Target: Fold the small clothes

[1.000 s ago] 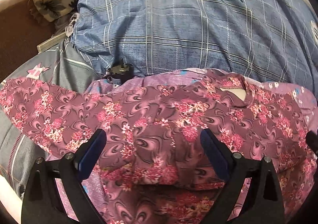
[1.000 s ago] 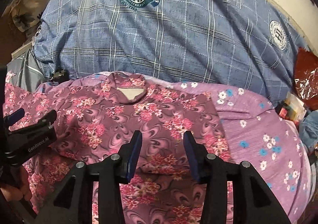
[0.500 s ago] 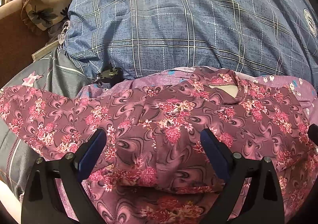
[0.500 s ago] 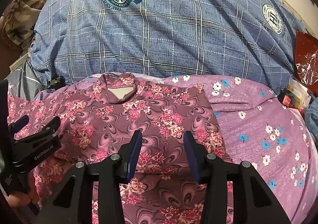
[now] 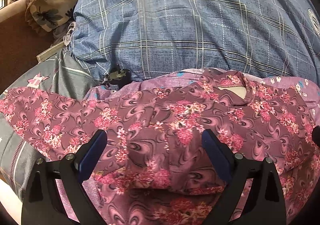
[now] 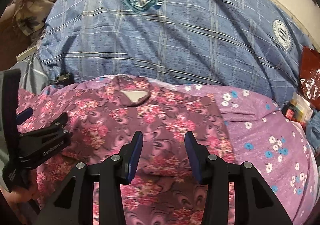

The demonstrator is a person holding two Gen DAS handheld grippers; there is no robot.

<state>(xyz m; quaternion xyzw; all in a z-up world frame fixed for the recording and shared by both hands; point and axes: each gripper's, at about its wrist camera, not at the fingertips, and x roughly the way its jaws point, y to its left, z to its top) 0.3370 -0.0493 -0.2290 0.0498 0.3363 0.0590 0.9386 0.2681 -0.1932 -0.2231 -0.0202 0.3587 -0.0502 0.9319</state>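
Observation:
A maroon top with pink flowers (image 5: 180,121) (image 6: 140,125) lies flat on a purple flowered bedsheet (image 6: 260,125), collar toward the far side. Its left sleeve (image 5: 40,111) stretches out to the left. The right side ends in a straight edge, and a fold edge crosses the body near me. In the left wrist view my left gripper (image 5: 154,151) hovers over the chest, jaws wide open and nothing between them. The same gripper (image 6: 43,117) sits at the left of the right wrist view. My right gripper (image 6: 164,149) is open over the lower body, partly spread and pinching no cloth.
A big blue plaid duvet (image 5: 180,35) (image 6: 170,45) bulges just behind the collar. To the left are a grey cover with a pink star (image 5: 40,79), a small black object (image 5: 118,77) and a heap of patterned cloth (image 5: 50,5). A red plastic bag (image 6: 310,71) and small boxes (image 6: 296,109) crowd the right.

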